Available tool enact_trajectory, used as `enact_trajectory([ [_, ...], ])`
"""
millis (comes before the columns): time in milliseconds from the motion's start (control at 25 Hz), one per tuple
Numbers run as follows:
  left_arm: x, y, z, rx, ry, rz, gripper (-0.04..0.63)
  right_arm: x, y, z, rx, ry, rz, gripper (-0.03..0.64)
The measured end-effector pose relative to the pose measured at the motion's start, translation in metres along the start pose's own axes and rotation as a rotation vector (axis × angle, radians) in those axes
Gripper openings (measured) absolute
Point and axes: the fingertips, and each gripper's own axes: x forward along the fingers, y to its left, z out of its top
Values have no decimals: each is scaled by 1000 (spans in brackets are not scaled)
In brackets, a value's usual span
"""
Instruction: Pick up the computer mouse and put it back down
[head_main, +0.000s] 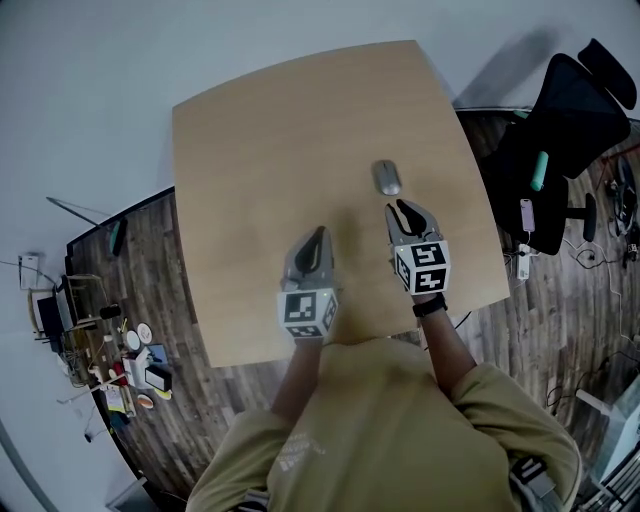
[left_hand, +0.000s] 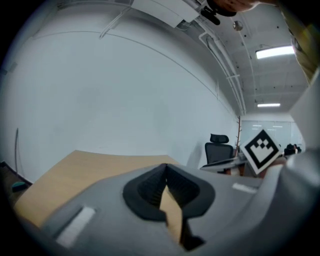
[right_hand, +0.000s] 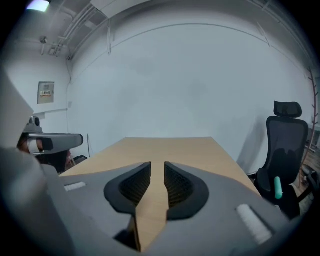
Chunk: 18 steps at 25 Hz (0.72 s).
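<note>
A grey computer mouse (head_main: 387, 178) lies on the light wooden table (head_main: 280, 130), right of the middle. My right gripper (head_main: 405, 213) hovers just on the near side of the mouse, pointing at it, not touching it. Its jaws stand a little apart with only table showing in the gap, as the right gripper view (right_hand: 157, 164) confirms; the mouse itself is hidden there. My left gripper (head_main: 318, 236) is over the table's near middle, left of the mouse and well apart from it. Its fingertips meet in the left gripper view (left_hand: 165, 167) with nothing held.
A black office chair (head_main: 560, 130) stands off the table's right edge, also seen as the chair (right_hand: 285, 145) in the right gripper view. A cluttered shelf of small items (head_main: 130, 360) sits on the floor at the left. A pale wall lies beyond the table's far edge.
</note>
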Motion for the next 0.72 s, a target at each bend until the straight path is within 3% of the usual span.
enact_trajectory([
  [360,60,25,-24,-24,75,-37,2,91,-49,-38,46,164,-55,152],
  [720,90,43,-56,-62,150,-41,2,172,-89,-95,92,373,-110,326],
])
